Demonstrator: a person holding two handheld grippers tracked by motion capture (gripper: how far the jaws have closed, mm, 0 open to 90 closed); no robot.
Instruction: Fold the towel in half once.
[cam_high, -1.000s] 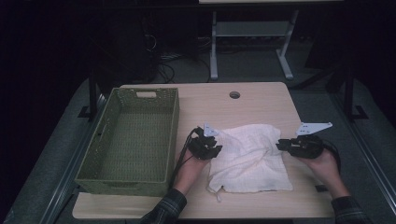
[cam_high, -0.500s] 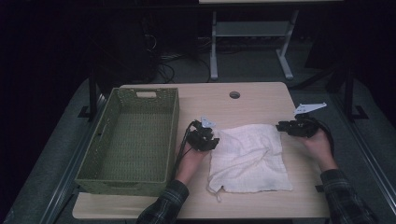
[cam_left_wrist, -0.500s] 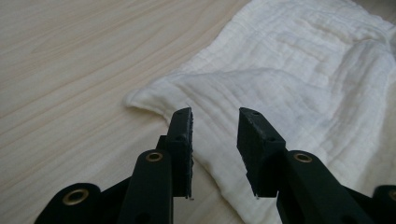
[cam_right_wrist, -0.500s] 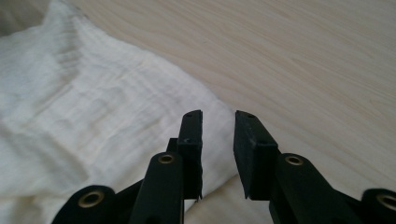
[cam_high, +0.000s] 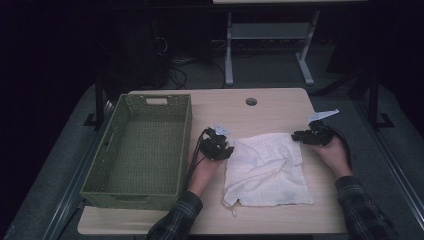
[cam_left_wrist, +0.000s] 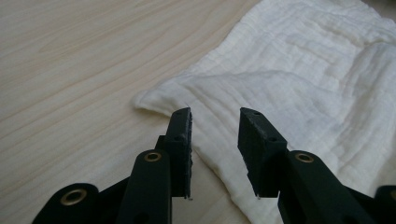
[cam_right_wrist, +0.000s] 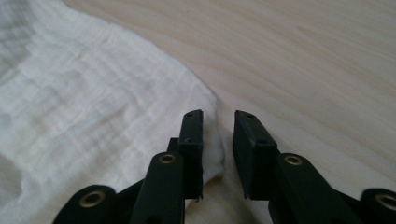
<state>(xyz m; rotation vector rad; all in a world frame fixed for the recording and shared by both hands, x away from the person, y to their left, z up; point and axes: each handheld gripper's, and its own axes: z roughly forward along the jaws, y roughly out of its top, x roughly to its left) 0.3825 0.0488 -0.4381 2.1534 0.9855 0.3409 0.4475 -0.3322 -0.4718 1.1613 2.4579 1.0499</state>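
A white cloth (cam_high: 267, 170) lies spread almost flat on the wooden table (cam_high: 280, 107). My left gripper (cam_high: 229, 149) rests at the cloth's far left corner. In the left gripper view the cloth (cam_left_wrist: 303, 79) has its edge running under the open jaws of the left gripper (cam_left_wrist: 215, 116). At the far right corner sits my right gripper (cam_high: 296, 136). The right gripper (cam_right_wrist: 218, 116) is also open, and the corner of the cloth (cam_right_wrist: 93, 107) lies beside and under its left jaw. Neither gripper pinches the fabric.
An empty green woven basket (cam_high: 184, 140) stands on the left half of the table, close to my left hand. A round cable hole (cam_high: 251, 101) sits near the far edge. Bare wood shows beyond the cloth and to its right.
Both grippers have moved away from me toward the far side, the right one farther and slightly inward. The cloth's far edge went with them and it now lies flatter.
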